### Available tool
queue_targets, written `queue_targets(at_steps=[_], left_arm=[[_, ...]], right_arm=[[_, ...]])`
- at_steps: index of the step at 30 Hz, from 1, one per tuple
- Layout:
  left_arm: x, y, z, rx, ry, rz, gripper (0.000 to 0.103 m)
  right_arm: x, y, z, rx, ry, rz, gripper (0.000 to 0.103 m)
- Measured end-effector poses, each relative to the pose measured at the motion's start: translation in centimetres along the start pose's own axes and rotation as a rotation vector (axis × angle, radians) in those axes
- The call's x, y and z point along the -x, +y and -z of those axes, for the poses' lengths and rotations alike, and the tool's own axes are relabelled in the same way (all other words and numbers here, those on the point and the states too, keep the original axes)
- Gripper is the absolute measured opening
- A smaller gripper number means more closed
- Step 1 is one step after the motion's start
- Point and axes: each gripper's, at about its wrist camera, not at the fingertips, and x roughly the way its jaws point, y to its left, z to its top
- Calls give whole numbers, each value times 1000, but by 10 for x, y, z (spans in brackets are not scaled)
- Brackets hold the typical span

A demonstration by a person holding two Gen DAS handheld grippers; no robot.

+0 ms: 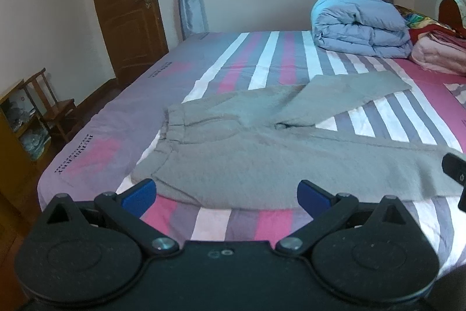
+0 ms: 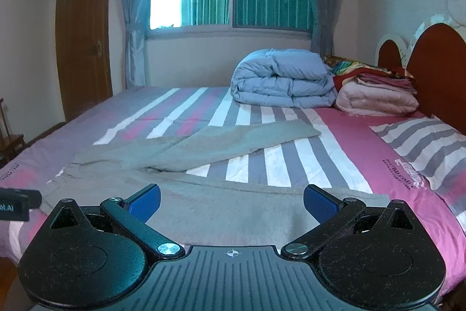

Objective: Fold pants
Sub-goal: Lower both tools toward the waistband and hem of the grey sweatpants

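Observation:
Grey pants (image 1: 233, 147) lie spread flat on the striped bed, waistband (image 1: 171, 124) to the left, both legs splayed out to the right. My left gripper (image 1: 227, 194) hovers open just in front of the near leg, close to the waist end, blue pads wide apart and holding nothing. In the right wrist view the same pants (image 2: 204, 194) stretch across the bed, and my right gripper (image 2: 231, 201) is open over the near leg, toward its cuff end. A black part of the right gripper (image 1: 454, 168) shows at the left view's right edge.
The bed (image 1: 122, 112) has a pink, grey and white striped cover. A folded blue duvet (image 2: 282, 79) and a pink folded blanket (image 2: 378, 96) sit near the headboard (image 2: 437, 69), beside a striped pillow (image 2: 422, 145). A wooden door (image 1: 125, 2) and a small chair (image 1: 52, 107) stand left.

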Motion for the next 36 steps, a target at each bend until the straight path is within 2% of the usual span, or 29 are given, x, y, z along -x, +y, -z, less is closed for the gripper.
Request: queue_targets(at_steps=[8,15,24,28,36], left_arm=[[-61,4,-41,-17,69,-34,97],[-128,4,-68,-56,132,-65,97],[-196,12,-85,-100,185,-98,97],[-218,16,-91,-126,191,-122,97],[-251,22,-98,-118,206,-135,97]], right_arm=[[-64,6,-26,45,55,-11,103],[-137,10,-55,123,88,-65,103],[-227,32,-76,250,144,-150,103],[-263,44,-79,275,192,-213,103],[-317,62,-86,311,250,-270,103]])
